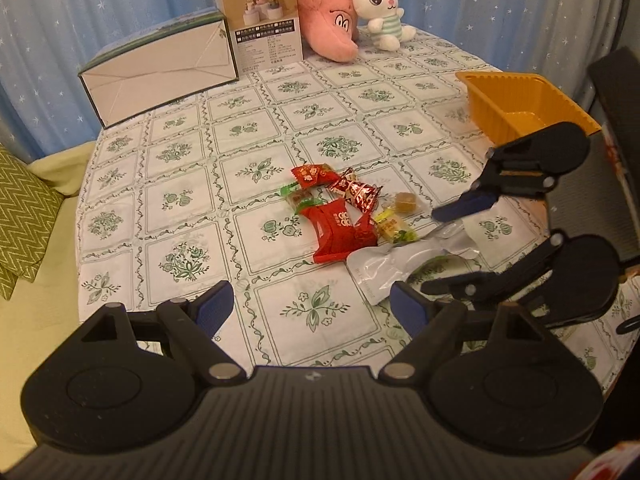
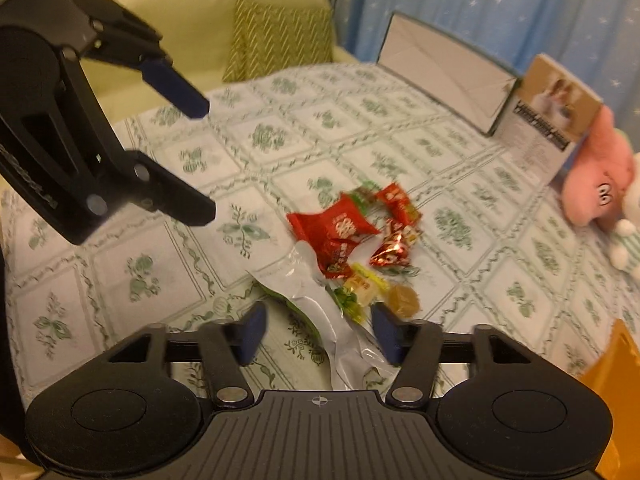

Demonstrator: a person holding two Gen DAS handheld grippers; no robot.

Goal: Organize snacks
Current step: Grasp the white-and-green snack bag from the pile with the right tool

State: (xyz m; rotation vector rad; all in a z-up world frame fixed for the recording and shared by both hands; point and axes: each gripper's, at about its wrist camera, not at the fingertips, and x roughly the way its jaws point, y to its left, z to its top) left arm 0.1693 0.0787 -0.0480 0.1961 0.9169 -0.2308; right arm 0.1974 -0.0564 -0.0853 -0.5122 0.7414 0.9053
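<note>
Ahead of our parted left gripper (image 1: 312, 308) we count two plush toys (image 1: 352, 12). Our right gripper (image 2: 318, 332) straddles, ungripped, one silver pouch (image 2: 344, 336); only the left view shows the orange tray (image 1: 516, 100) whole.

Your left gripper (image 1: 312, 312) is angled down with its jaws spread wide and nothing between the blue pads (image 1: 216, 310). From the other side you can see it hanging in the air, fingers well apart. Your right gripper (image 2: 318, 332) is also pitched down, jaws at a narrower gap, neither pad pressing on anything. The right-wrist view is a bit blurry.
</note>
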